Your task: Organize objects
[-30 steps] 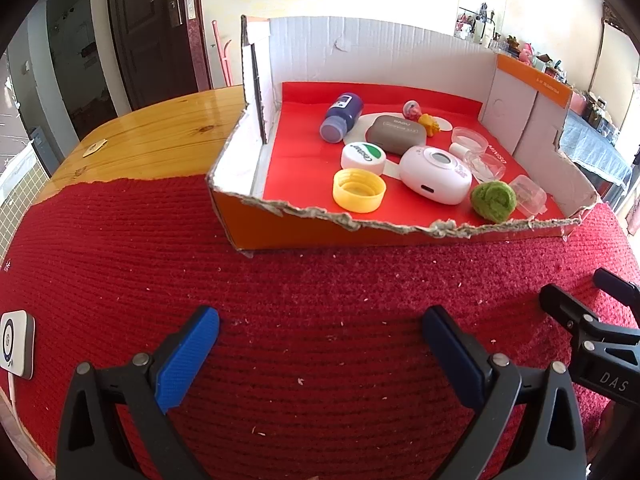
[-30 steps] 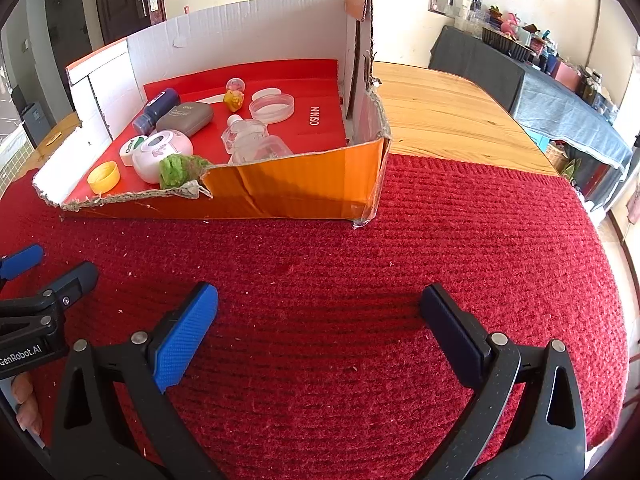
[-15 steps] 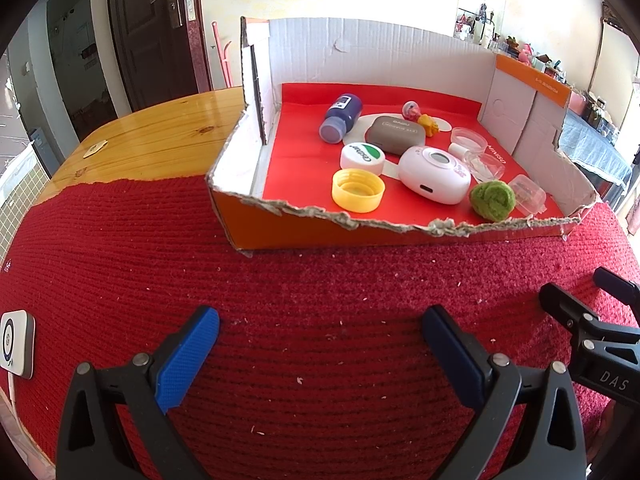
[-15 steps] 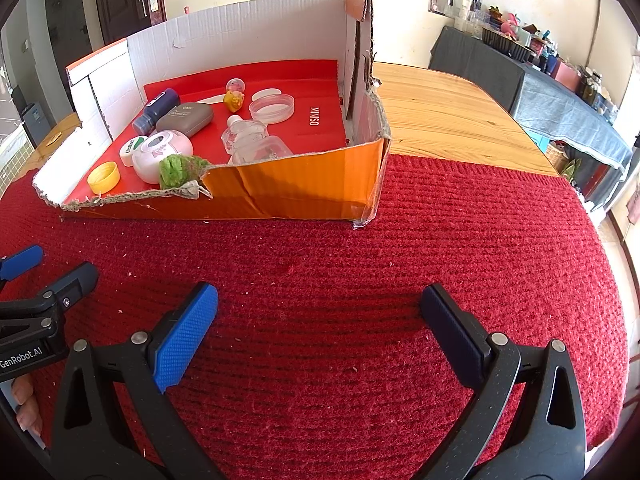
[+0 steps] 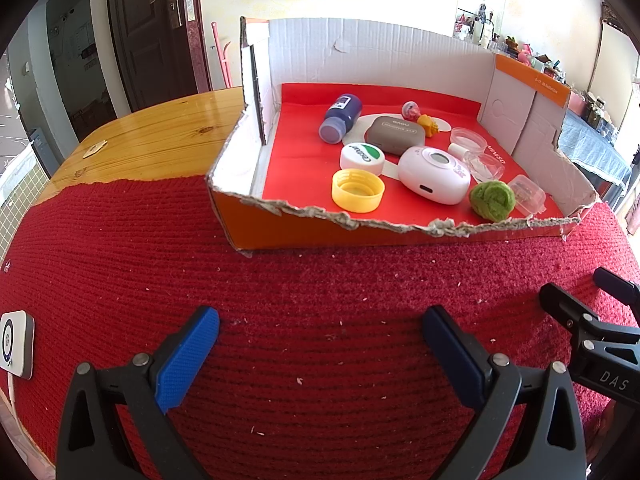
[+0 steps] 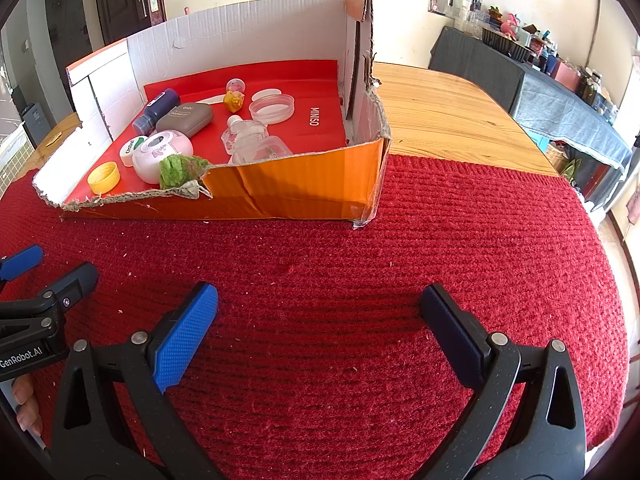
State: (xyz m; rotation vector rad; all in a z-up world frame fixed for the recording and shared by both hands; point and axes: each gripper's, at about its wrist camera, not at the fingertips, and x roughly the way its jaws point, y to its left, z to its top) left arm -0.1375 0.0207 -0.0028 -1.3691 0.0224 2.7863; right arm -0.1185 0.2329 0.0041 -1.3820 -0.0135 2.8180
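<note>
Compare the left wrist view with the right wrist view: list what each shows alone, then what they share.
Only the left wrist view: a white square device at the red mat's left edge, and a dark door behind the table.

Only the right wrist view: the MINISO lettering read clearly on the box floor, and a long table under dark cloth.

Both: the cardboard box, the yellow cap, the green ball, and the left gripper and right gripper, both open and empty.

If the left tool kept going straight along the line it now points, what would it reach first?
Most likely the torn front wall of the cardboard box. The left tool hangs open over bare red cloth, with nothing between it and the box. If it cleared the wall, the yellow cap comes next; height is unclear.
</note>
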